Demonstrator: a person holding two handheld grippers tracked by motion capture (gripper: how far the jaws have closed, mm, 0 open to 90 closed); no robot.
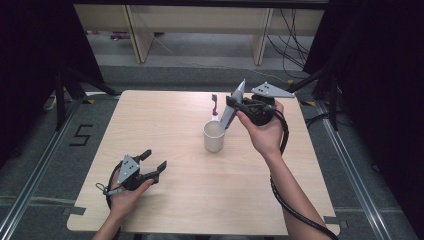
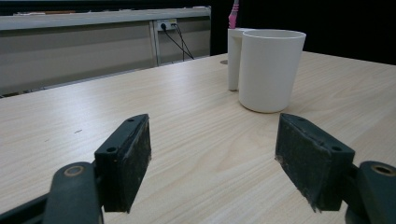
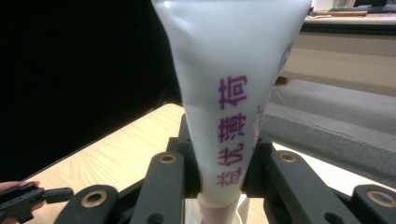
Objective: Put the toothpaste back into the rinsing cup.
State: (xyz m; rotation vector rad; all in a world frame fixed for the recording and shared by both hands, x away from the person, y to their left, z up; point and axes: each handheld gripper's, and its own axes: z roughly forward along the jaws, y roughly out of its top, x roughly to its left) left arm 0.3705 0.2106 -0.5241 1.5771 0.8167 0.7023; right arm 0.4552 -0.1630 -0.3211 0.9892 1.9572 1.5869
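Over the pale wooden desk [image 1: 165,120], right claw [image 1: 231,109] clamped on a white soft-plastic toothpaste tube with purple lettering [image 1: 233,105], cap end tilted down at the rim of the white cylindrical cup [image 1: 213,136]. Left claw [image 1: 153,160] rests near the desk's front left, jaws apart, nothing between. Risk: tube nudges the rim and tips the cup, or slides in the pads. Pink-headed toothbrush in a white holder [image 1: 214,108] stands just behind the cup. Tube's cap hidden between the jaws in the right gripper view; cup interior unclear.

A light wooden table [image 1: 165,125] carries the things. A white cup [image 1: 214,136] stands near its middle. Just behind the cup stands a toothbrush holder [image 2: 233,58].
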